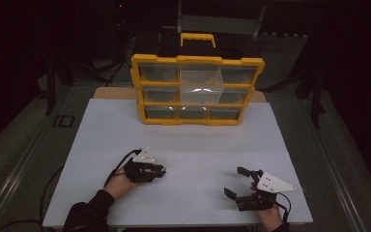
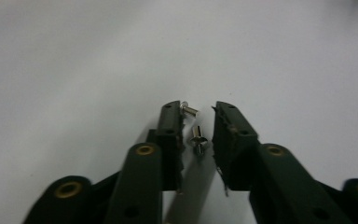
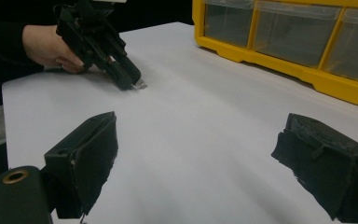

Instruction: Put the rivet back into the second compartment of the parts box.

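Note:
Two small silver screws lie on the white tabletop (image 2: 74,70) between my left gripper's jaws. One screw (image 2: 189,110) rests by the left jaw's tip, the other (image 2: 198,139) sits deeper in the gap. My left gripper (image 2: 198,108) is low over the table, its jaws close together with a narrow gap, and neither pad presses on the screws. From above, the left gripper (image 1: 162,170) is at the table's front left. My right gripper (image 1: 235,181) rests at the front right, wide open with nothing between its jaws (image 3: 196,135).
A yellow organizer case (image 1: 198,89) with clear drawers and a black-and-yellow handle stands upright at the table's far middle. The same case (image 3: 279,51) lies beyond the right gripper. The left gripper (image 3: 131,80) and the hand holding it are off to that view's left.

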Tool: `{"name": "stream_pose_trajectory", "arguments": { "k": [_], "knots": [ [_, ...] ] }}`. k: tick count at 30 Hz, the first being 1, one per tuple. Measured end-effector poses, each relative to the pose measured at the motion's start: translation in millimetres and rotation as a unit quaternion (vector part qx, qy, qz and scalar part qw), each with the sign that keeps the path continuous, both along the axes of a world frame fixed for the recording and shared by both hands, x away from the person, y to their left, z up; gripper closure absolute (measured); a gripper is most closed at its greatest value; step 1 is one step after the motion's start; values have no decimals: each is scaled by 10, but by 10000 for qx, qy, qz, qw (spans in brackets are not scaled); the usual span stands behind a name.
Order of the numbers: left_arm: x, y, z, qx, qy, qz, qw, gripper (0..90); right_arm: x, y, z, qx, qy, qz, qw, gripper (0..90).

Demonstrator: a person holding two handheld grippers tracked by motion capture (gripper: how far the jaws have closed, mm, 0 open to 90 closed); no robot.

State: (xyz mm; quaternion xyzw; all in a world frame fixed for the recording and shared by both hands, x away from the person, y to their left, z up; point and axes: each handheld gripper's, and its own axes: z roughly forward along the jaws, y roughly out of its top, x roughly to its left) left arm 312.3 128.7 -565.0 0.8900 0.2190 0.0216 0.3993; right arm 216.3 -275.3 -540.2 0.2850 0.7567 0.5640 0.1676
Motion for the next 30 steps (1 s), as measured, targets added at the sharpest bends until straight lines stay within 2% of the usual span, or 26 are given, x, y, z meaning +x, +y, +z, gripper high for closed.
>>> {"name": "stream_pose_trajectory", "arguments": {
  "k": [4,13,20,30],
  "knots": [
    [5,0,-1,12,32,-40,10000,807,2,-3,-2,0,-3,-2,10000,109],
    [17,62,24,-93,138,-36,9999,818,2,-1,-2,1,-3,-3,10000,110],
    [21,157,206,-193,49,-6,9998,822,3,4,-4,-9,5,-3,10000,109],
    [80,248,588,-431,-178,-11,9989,822,4,2,-2,-1,0,-7,10000,109]
  ]
}}
